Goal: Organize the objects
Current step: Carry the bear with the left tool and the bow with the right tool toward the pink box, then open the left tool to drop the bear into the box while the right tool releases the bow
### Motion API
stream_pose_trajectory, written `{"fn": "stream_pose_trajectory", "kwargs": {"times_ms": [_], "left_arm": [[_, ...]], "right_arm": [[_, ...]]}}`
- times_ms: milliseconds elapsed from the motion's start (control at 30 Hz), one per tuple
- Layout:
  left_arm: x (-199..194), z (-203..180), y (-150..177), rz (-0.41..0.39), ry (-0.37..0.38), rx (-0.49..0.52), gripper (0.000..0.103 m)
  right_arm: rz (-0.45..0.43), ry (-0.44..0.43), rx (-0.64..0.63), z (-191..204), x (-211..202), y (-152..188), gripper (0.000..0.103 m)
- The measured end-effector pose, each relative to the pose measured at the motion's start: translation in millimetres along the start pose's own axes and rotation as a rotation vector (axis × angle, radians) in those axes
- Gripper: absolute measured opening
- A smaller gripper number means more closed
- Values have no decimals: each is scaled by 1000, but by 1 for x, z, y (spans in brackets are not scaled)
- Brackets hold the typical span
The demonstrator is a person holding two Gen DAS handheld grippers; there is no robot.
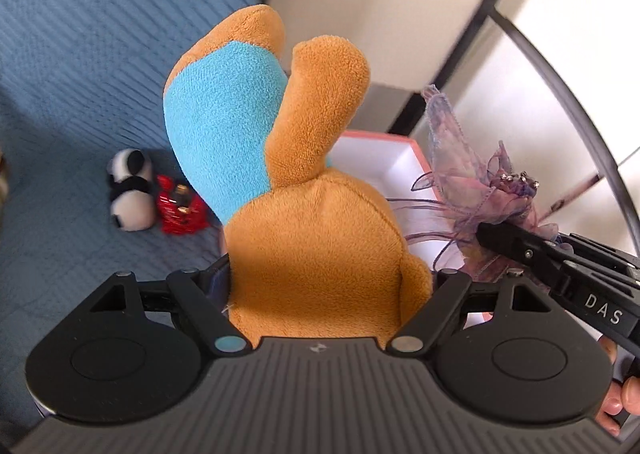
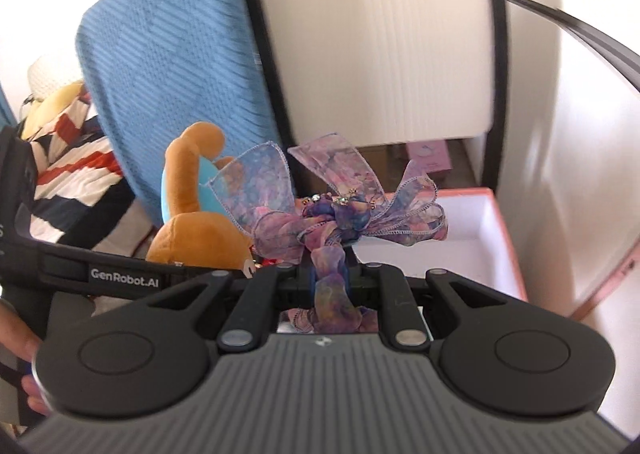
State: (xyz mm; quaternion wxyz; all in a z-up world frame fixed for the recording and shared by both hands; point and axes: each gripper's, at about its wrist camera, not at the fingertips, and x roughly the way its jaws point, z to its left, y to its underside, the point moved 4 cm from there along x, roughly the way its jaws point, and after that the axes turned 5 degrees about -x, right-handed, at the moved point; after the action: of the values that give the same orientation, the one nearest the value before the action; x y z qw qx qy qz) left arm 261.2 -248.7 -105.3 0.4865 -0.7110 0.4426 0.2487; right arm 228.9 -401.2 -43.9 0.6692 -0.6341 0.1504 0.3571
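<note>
- Gripping a plush toy [image 1: 316,238] by its brown body, your left gripper [image 1: 332,286] holds it with the long axis running away from the camera, its two brown limbs pointing up and away over the blue bedspread [image 1: 80,33].
- Your right gripper [image 2: 330,274] is clamped on a purple ribbon bow [image 2: 332,209], whose loops spread sideways while a tail hangs down between the fingers; it hangs above the open pink box [image 2: 508,246].
- The toy is tan plush with a turquoise patch; the bow is sheer lilac with small beads at its knot.
- A small panda toy [image 1: 130,189] and a red packet [image 1: 180,209] lie touching on the bedspread.
- Lettering reads "DAS" on the right gripper seen from the left camera, and "GenRobot.AI" on the left gripper seen from the right camera.
</note>
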Motion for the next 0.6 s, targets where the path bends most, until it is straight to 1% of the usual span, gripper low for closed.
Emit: {"fn": "stream_pose_trajectory", "kwargs": {"times_ms": [100, 267, 433, 600], "left_arm": [[22, -15, 3, 32, -5, 27, 84], [53, -35, 21, 93, -9, 57, 84], [78, -53, 27, 128, -8, 73, 84], [99, -75, 30, 157, 0, 104, 84]], "right_arm": [[29, 19, 39, -23, 7, 13, 16], [62, 48, 84, -54, 21, 34, 16], [92, 77, 105, -82, 40, 51, 16], [135, 77, 147, -105, 63, 67, 16]]}}
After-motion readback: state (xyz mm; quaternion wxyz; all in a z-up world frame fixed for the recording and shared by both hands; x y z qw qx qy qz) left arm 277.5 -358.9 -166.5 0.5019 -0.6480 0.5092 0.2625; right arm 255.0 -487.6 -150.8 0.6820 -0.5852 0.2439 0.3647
